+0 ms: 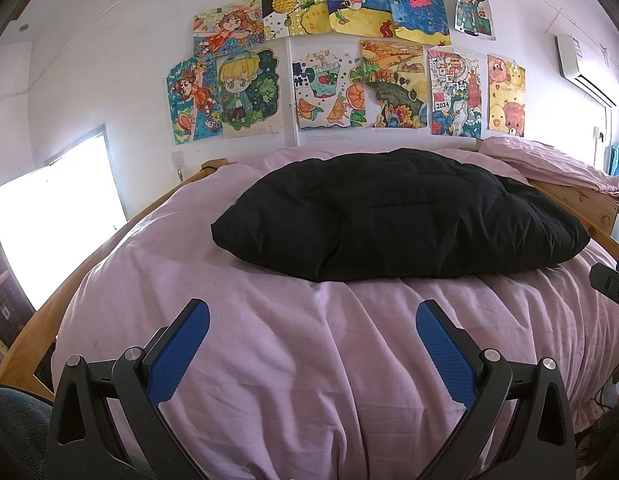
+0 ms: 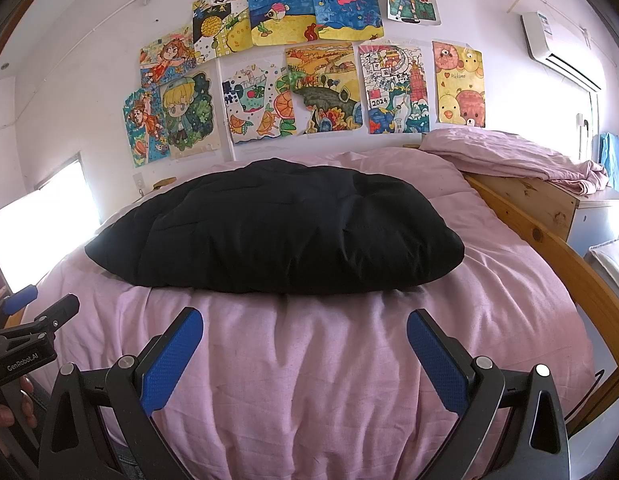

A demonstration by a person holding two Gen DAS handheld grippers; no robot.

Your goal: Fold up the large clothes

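A black padded garment (image 1: 401,216) lies folded into a thick bundle on the pink bed cover (image 1: 269,360). It also shows in the right wrist view (image 2: 277,232) on the cover (image 2: 309,360). My left gripper (image 1: 312,312) is open and empty, above the cover and short of the garment's near edge. My right gripper (image 2: 304,320) is open and empty, also short of the near edge. The left gripper shows at the left edge of the right wrist view (image 2: 33,320). The right gripper shows at the right edge of the left wrist view (image 1: 613,284).
The bed has a wooden frame (image 2: 549,248). A folded pink sheet (image 2: 509,152) lies on a wooden box at the far right. Children's drawings (image 1: 329,60) cover the far wall. A bright window (image 1: 57,216) is at left, an air conditioner (image 2: 561,48) at upper right.
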